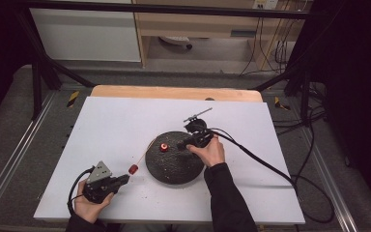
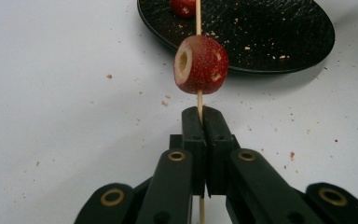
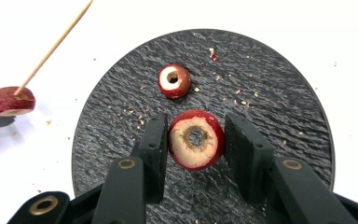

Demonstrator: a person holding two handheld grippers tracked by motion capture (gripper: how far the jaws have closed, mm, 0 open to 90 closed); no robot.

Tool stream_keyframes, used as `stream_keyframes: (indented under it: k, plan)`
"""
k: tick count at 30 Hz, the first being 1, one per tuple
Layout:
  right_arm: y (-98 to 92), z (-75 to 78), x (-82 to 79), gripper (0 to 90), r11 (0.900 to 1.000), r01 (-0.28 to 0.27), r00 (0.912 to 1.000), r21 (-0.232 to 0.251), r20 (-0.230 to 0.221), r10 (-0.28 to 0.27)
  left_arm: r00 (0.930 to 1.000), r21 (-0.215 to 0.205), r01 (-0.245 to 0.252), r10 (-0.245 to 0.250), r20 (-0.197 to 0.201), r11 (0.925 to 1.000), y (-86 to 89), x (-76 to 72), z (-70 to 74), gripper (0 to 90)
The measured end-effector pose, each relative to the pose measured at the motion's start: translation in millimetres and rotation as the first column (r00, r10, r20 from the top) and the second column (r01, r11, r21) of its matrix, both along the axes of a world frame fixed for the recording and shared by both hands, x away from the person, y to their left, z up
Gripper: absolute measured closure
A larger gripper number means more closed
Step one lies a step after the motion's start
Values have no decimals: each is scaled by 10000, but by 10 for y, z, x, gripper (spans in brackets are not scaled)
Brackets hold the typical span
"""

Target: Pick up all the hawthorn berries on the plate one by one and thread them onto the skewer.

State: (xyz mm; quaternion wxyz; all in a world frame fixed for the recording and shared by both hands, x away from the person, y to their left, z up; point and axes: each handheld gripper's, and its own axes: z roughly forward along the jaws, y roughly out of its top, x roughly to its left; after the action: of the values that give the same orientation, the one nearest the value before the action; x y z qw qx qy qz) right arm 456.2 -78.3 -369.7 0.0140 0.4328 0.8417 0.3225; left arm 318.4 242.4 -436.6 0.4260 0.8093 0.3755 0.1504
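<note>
While white table (image 1: 125, 125) bears black plate (image 1: 174, 169) | left tongs (image 2: 200, 114) clench skewer (image 2: 198, 18) | right tongs (image 3: 195, 140) grasp fruit (image 3: 196, 140)

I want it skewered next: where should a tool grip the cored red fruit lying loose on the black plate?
Pinch the loose fruit across its rounded red sides, coming from above: its cored hole faces up and should stay clear for the skewer.

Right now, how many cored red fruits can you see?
3: one threaded on the skewer, one between the right tongs, one lying on the black plate.
</note>
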Motion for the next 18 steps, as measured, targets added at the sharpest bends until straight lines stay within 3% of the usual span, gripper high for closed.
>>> stream_keyframes:
  k: [6, 12, 18]
  plan:
    - [-145, 2, -97, 614, 9976, 115, 9990, 687, 425, -145, 10000, -6, 27, -27, 15, 10000, -20, -4, -1, 883]
    - [-273, -20, -194, 614, 9888, 309, 9967, 1461, 697, -414, 10000, -30, 29, -28, 86, 10000, -23, -10, 6, 883]
    - [-391, -65, -295, 615, 9690, 544, 9917, 2408, 1000, -805, 9999, -64, 46, -45, 133, 10000, -42, -14, 7, 883]
